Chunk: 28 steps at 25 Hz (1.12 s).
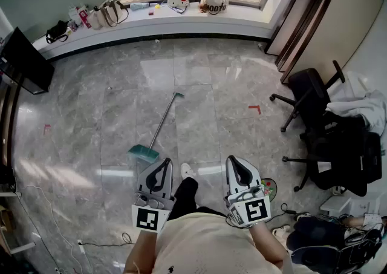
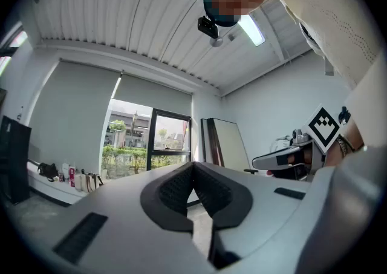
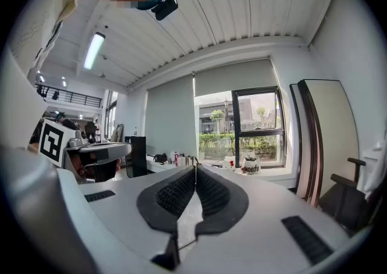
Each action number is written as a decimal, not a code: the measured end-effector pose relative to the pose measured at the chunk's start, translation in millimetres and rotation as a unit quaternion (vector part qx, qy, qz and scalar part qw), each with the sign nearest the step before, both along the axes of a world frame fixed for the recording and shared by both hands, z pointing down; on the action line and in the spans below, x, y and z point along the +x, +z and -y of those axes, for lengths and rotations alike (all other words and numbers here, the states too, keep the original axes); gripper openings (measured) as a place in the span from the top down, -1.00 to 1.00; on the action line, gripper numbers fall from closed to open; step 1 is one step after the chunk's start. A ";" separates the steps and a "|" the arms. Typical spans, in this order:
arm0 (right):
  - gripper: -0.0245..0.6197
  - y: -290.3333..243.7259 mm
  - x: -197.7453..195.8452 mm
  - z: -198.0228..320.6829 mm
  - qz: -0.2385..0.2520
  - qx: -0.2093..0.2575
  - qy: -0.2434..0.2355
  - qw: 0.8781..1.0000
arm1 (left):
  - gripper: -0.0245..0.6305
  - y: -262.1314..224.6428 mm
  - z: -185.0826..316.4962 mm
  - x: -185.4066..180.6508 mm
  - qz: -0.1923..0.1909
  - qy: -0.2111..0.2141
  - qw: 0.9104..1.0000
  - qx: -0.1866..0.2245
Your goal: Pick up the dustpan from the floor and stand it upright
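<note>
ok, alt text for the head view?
A teal long-handled dustpan lies flat on the grey floor, ahead of the person's left gripper and right gripper, both shut and empty. Black office chairs stand at right; a cluttered window ledge runs along the top.

The person [image 1: 208,254] is wearing a cream shirt [image 1: 199,233], black trousers [image 1: 184,192] and a white shoe [image 1: 186,170]; the grey left gripper [image 1: 165,161] and right gripper [image 1: 233,159] are bearing black-and-white marker cubes [image 1: 150,218].
</note>
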State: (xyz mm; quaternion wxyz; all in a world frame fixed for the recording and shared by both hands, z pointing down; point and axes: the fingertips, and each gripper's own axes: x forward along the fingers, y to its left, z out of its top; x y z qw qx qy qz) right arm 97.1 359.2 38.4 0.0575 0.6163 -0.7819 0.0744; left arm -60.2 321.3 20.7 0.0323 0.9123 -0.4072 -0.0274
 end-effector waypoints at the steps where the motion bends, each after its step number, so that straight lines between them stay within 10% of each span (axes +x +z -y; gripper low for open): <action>1: 0.87 -3.4 4.1 24.3 -0.001 0.008 -0.002 1.000 | 0.89 0.3 20.8 0.5 -0.002 -0.007 1.000 0.003; 21: 0.87 42.9 107.3 383.9 0.019 -0.028 -0.140 0.990 | 0.89 67.5 333.4 112.0 0.074 -0.128 0.988 -0.044; 28: 0.87 119.2 126.9 492.7 0.030 -0.048 -0.206 0.977 | 0.89 166.4 419.3 140.3 0.105 -0.166 0.976 -0.092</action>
